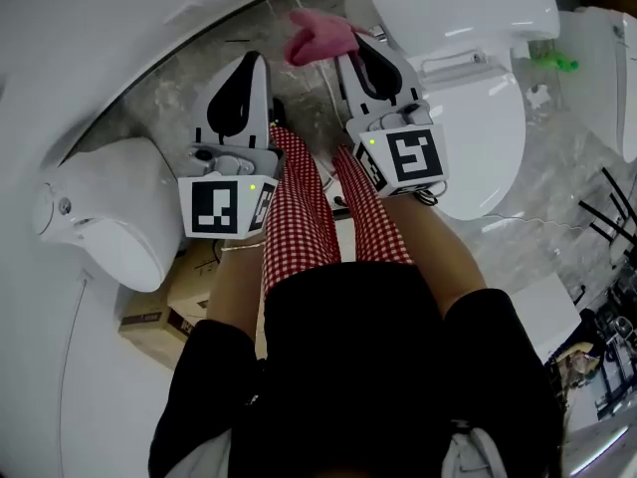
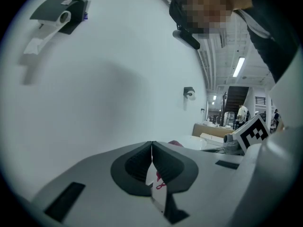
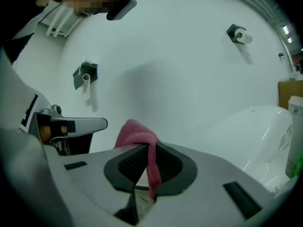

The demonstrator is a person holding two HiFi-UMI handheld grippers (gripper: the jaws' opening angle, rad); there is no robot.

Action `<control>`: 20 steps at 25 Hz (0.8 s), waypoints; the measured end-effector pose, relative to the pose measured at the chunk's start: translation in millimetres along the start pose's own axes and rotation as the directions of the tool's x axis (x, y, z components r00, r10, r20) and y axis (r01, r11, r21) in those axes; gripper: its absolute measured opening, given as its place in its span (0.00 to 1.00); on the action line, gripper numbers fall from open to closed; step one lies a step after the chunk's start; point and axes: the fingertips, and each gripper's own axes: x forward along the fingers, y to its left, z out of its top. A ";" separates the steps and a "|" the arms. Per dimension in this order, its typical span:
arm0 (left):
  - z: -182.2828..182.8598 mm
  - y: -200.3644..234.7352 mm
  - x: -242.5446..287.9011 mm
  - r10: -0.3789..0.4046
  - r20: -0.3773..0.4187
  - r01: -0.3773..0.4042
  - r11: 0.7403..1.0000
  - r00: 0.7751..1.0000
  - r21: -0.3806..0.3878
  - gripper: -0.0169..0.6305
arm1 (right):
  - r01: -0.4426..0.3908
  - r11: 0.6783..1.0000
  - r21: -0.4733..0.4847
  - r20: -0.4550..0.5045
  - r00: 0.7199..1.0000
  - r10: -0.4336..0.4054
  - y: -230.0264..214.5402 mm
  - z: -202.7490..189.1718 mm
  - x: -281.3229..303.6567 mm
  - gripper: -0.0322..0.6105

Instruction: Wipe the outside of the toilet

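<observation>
Holding entry, right gripper (image 1: 348,53): jaws closed on a pink cloth (image 1: 320,36), pinched along one fold. A loose bunch stands above the jaw tips and a short tail hangs down between the pads, as the right gripper view shows (image 3: 135,131).

Left gripper (image 1: 257,60): jaws pressed together, with nothing caught between them in its own view (image 2: 151,148). It is raised beside the right gripper and faces a plain white wall (image 2: 94,79).

Item, cloth: soft, light, napped fabric, probably microfibre. It folds and slumps freely, so only the pinched part is under control. The bunch above the jaws is the part likely to meet the surface. A hold near the middle of the fold looks sound; a hold at a corner would probably let it trail and drag.

Item, toilet (image 1: 478,137): white, glossy, hard, fixed to the floor. It is to the right of and just beyond the right gripper in the head view, lid down. Its rounded flank shows low at the right of the right gripper view (image 3: 255,126). The glaze is likely slippery, so the cloth should glide under light pressure. Cloth and toilet are apart at present; no wiping contact is visible.

Other stock: a second toilet (image 1: 100,207) at the person's left, and cardboard boxes (image 1: 164,312) on the floor beside it.
</observation>
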 end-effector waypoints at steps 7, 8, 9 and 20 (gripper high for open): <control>35.8 -32.1 12.8 -0.002 0.017 -0.001 0.986 1.000 0.168 0.04 | -0.080 0.995 -0.067 0.020 0.996 0.081 -17.5 42.1 -20.4 0.14; 42.2 -33.8 11.4 0.005 0.021 -0.009 0.986 1.000 0.165 0.04 | -0.096 0.993 -0.068 0.026 0.995 0.098 -16.6 49.1 -22.0 0.14; 48.4 -35.0 10.6 0.012 0.025 -0.016 0.987 1.000 0.162 0.04 | -0.115 0.991 -0.070 0.032 0.993 0.117 -14.9 56.7 -23.2 0.14; 127.3 -57.9 -4.6 0.032 0.067 -0.045 0.979 0.997 0.199 0.04 | -0.285 0.948 -0.140 0.069 0.953 0.296 15.7 137.2 -53.8 0.14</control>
